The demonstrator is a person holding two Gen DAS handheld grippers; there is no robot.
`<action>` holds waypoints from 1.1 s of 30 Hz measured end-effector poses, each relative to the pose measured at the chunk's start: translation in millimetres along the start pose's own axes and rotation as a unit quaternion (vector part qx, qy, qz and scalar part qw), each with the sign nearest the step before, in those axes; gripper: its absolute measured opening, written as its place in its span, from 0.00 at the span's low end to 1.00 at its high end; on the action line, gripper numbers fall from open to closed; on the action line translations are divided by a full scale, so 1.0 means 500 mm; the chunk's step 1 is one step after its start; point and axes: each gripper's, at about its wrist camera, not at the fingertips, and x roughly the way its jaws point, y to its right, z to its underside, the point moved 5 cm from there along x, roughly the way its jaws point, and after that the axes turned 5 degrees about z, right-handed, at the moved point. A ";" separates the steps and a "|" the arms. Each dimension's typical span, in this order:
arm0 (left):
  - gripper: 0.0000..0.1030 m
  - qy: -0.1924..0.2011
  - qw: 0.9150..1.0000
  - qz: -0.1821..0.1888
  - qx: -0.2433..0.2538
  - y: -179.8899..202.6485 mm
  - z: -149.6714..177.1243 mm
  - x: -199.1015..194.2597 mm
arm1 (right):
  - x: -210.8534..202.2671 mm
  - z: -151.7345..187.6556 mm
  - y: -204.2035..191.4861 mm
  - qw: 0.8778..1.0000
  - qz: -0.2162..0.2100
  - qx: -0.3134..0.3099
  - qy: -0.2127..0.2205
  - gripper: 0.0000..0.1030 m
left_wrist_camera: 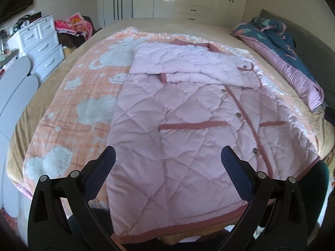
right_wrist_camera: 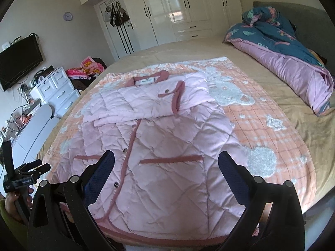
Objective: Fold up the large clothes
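coat (right_wrist_camera: 155,146) lengthwise, collar (right_wrist_camera: 146,78) far

place: home bedroom | large bed (right_wrist_camera: 188,52) with rolled duvet (right_wrist_camera: 282,48) | white wardrobe (right_wrist_camera: 184,10) | drawer chest (right_wrist_camera: 56,92) | wall television (right_wrist_camera: 18,60) | wall clock (right_wrist_camera: 68,16)

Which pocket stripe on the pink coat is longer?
On the pink quilted coat, the dark-pink pocket stripe left of the button placket is longer; the other stripe is short.

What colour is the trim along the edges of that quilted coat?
Dusty rose-red trim on a pale pink quilted coat, clearest in the right wrist view.
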 end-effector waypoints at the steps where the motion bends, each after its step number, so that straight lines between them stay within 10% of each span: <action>1: 0.92 -0.003 1.000 -0.002 -0.001 -0.004 0.004 0.002 | 0.002 0.005 0.007 1.000 0.003 0.000 -0.003 0.96; 33: 0.92 -0.114 0.992 -0.017 -0.057 -0.113 0.155 0.078 | 0.040 0.130 0.192 0.992 0.052 0.035 -0.110 0.96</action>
